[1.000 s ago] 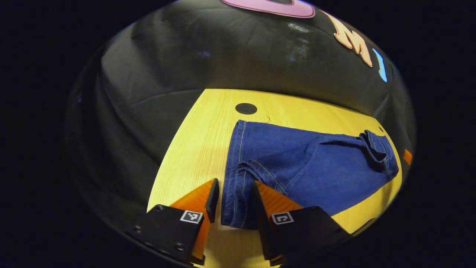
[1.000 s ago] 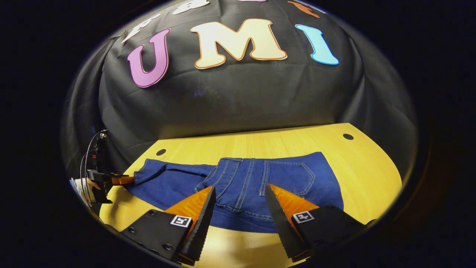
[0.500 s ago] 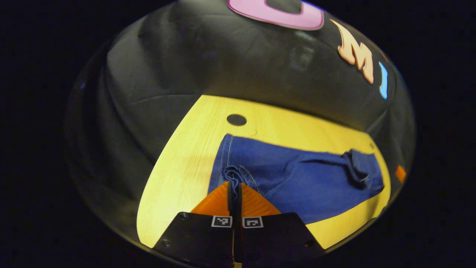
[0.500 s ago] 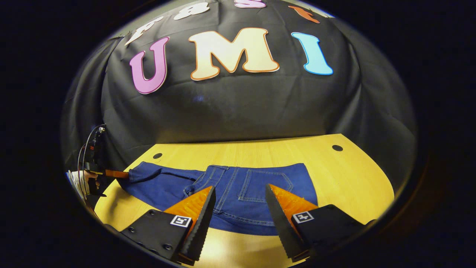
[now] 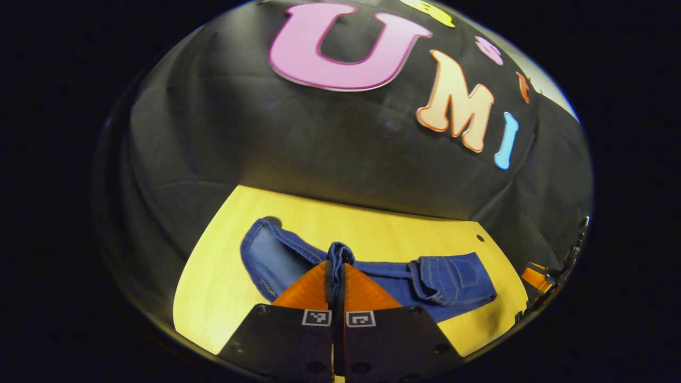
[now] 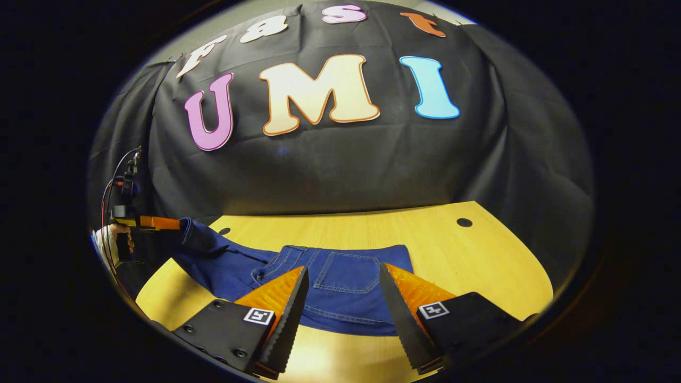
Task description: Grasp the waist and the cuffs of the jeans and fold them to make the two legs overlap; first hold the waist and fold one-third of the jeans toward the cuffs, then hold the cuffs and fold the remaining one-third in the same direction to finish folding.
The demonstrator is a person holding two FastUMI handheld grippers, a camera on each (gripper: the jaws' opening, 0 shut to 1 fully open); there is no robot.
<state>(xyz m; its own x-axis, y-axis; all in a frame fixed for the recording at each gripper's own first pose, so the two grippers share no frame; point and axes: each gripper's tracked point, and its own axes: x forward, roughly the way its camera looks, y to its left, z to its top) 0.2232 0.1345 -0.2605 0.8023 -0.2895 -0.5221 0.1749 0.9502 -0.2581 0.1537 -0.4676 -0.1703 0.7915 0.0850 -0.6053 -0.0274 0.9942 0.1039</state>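
Yellow wooden tabletop (image 6: 479,250) spread under both views, backed by the black cloth wall (image 6: 340,159), with a small round black hole (image 6: 464,222) near the far right corner in the right gripper view.

Blue jeans (image 6: 340,282) lying across the tabletop, already doubled so one leg sits over the other. Waist end with a back pocket (image 6: 346,271) flat on the wood directly ahead of the right gripper (image 6: 340,314); legs running off to the left in that view and rising clear of the table toward the cuffs.

Right gripper open wide, jaws well apart, nothing between them, hovering just above the near edge of the waist. Cannot tell whether the fingertips touch the denim.

Left gripper (image 5: 335,276) closed tight, both fingers pressed on a bunched fold of cuff (image 5: 339,252) that pokes up past the tips. In the left gripper view, jeans (image 5: 372,271) sagging away on both sides of the pinch, pale inner side of the cloth at left, pocketed waist (image 5: 452,276) resting on the table at right.

Far left in the right gripper view: left gripper (image 6: 159,223) seen from the side, level, gripping the raised cuff (image 6: 189,231), with a hand (image 6: 114,234) on its handle and cables (image 6: 114,181) looping above.
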